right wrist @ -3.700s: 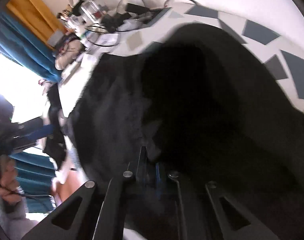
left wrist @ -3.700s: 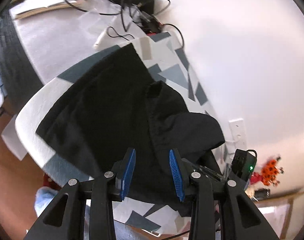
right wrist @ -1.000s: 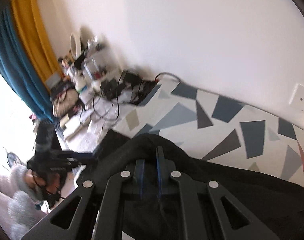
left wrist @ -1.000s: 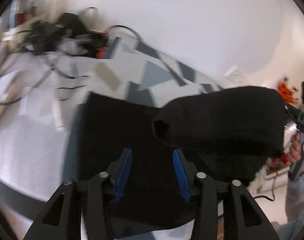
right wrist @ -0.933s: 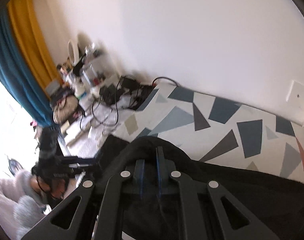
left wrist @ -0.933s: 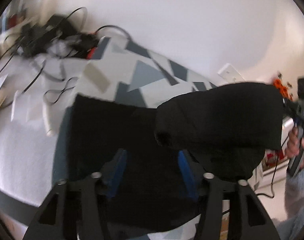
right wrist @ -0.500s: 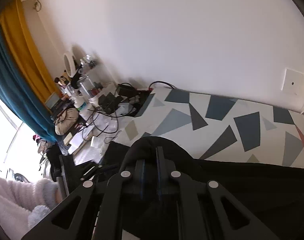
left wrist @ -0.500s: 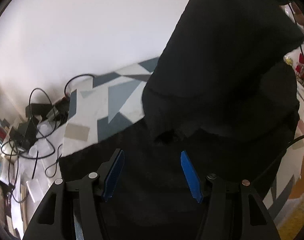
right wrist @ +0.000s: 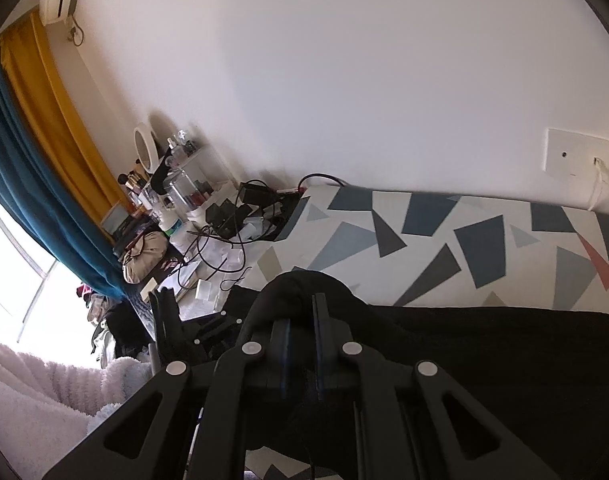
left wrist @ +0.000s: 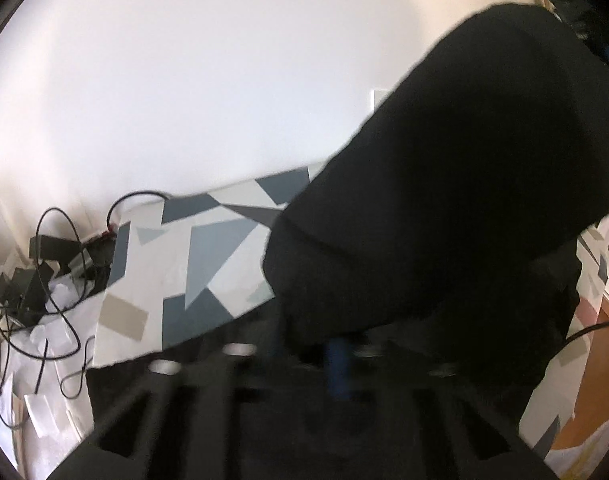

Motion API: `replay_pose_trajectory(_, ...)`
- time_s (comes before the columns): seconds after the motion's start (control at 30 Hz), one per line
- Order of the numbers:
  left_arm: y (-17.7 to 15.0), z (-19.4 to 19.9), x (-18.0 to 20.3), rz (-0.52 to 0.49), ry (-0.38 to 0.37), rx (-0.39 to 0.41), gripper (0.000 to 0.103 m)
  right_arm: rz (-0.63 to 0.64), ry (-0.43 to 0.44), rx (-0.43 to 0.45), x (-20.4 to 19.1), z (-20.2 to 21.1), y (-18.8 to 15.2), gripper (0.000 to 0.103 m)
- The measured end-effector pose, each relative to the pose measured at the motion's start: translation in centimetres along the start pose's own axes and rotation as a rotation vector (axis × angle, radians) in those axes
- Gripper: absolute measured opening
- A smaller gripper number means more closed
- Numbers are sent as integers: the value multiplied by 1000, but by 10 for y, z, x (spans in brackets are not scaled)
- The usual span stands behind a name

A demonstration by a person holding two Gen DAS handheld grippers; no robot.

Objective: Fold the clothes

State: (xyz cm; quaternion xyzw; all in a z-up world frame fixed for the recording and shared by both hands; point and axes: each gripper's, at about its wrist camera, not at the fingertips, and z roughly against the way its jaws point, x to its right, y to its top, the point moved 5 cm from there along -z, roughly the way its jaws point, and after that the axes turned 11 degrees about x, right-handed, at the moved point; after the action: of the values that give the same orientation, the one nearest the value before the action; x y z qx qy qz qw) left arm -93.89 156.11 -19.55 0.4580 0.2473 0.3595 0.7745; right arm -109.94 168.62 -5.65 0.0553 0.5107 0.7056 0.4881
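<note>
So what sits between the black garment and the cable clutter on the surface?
In the right wrist view, a stretch of the patterned cover with grey and blue triangles lies between the black garment and the cable clutter; nothing rests on that stretch.

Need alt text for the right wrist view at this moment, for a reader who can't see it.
The right gripper is shut on a raised fold of the black garment, which lies across a geometric-patterned sheet by a white wall. At left are a cluttered desk, teal and yellow curtains, and a fluffy pale sleeve.
</note>
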Motion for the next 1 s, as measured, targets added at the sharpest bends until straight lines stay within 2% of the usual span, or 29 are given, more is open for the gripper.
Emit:
replay_pose_trajectory(0.2, 16, 24, -19, 93, 39, 51, 3, -1, -11, 27, 6, 15, 7, 9)
replay_pose_trajectory(0.37, 42, 81, -25, 160, 31, 89, 2, -3, 3, 41, 11, 25, 11, 9)
replay_pose_trajectory(0.5, 61, 140, -3, 183, 77, 104, 2, 28, 95, 42, 9, 38, 16, 9)
replay_pose_trajectory(0.6, 77, 179, 21, 257, 102, 121, 2, 82, 191, 33, 6, 51, 23, 9)
replay_pose_trajectory(0.7, 88, 207, 58, 343, 87, 121, 2, 112, 286, 25, 10, 70, 31, 9)
replay_pose_trajectory(0.8, 98, 219, 99, 419, 25, 114, 2, 147, 349, 36, 20, 99, 38, 9)
replay_pose_trajectory(0.9, 111, 224, 136, 487, -85, 134, 2, 174, 380, 57, 30, 126, 48, 9)
replay_pose_trajectory(1.0, 117, 227, 154, 615, -217, 175, 2, 204, 392, 90, 32, 148, 63, 9)
